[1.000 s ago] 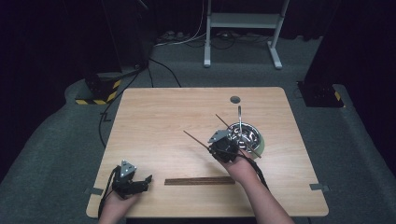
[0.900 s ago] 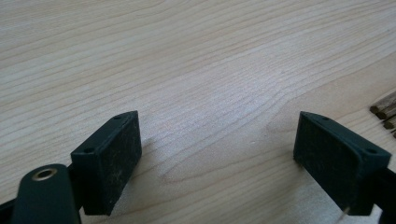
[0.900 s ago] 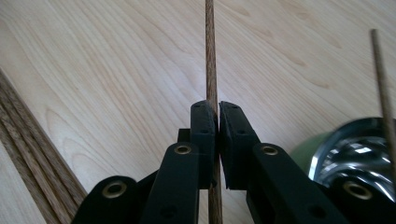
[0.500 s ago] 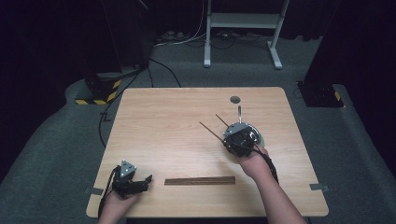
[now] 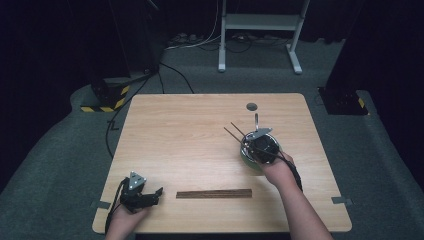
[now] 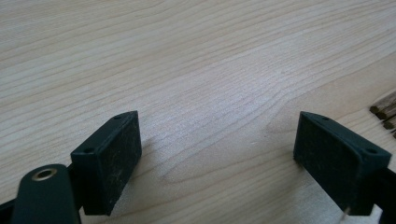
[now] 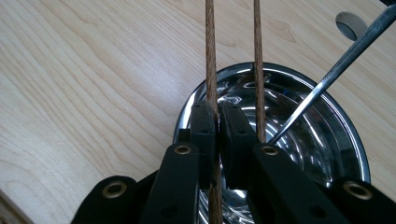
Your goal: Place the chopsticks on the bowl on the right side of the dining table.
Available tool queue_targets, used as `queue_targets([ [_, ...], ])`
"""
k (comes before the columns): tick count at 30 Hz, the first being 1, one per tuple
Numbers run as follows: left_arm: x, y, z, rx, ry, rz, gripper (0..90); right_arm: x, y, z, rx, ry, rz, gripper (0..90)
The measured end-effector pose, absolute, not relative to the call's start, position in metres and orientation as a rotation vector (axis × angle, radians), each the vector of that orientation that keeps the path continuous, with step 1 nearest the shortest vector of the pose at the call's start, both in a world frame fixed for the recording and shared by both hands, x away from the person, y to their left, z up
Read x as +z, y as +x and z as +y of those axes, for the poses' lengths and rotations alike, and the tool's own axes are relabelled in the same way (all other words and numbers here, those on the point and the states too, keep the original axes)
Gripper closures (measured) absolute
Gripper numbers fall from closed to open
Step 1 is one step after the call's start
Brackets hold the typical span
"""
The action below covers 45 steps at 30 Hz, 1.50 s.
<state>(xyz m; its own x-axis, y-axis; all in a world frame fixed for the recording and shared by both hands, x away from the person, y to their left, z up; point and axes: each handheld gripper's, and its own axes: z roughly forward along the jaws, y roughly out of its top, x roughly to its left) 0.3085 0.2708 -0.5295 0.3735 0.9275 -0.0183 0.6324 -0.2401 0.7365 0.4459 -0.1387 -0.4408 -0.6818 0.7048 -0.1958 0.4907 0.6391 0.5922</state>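
Right gripper (image 7: 217, 126) jaws clamped on one chopstick (image 7: 209, 56) over steel bowl (image 7: 336, 140); stick runs straight ahead past fingertips. High view: left gripper (image 5: 141, 196) wide apart, empty, beside wooden strip (image 5: 214, 193).

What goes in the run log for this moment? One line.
right gripper: shut on chopstick, over steel bowl | left gripper: open, on table

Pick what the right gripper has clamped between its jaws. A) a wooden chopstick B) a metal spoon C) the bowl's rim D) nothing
A: in the right gripper view the right gripper has its jaws shut on one wooden chopstick above the steel bowl; a second stick runs beside them.
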Motion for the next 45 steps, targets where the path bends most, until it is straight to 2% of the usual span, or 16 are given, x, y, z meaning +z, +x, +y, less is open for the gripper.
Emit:
queue_targets([
  [32,-0.530,0.308,0.271,0.570,1.972,1.340,15.0,-0.453,0.458,-0.143,0.650,0.983,2.419,83.6],
  [41,-0.530,0.308,0.271,0.570,1.972,1.340,15.1,-0.448,0.453,-0.144,0.681,0.983,2.410,75.7],
  [45,-0.529,0.308,0.271,0.571,1.972,1.342,15.0,-0.442,0.447,-0.146,0.712,0.985,2.389,64.8],
])
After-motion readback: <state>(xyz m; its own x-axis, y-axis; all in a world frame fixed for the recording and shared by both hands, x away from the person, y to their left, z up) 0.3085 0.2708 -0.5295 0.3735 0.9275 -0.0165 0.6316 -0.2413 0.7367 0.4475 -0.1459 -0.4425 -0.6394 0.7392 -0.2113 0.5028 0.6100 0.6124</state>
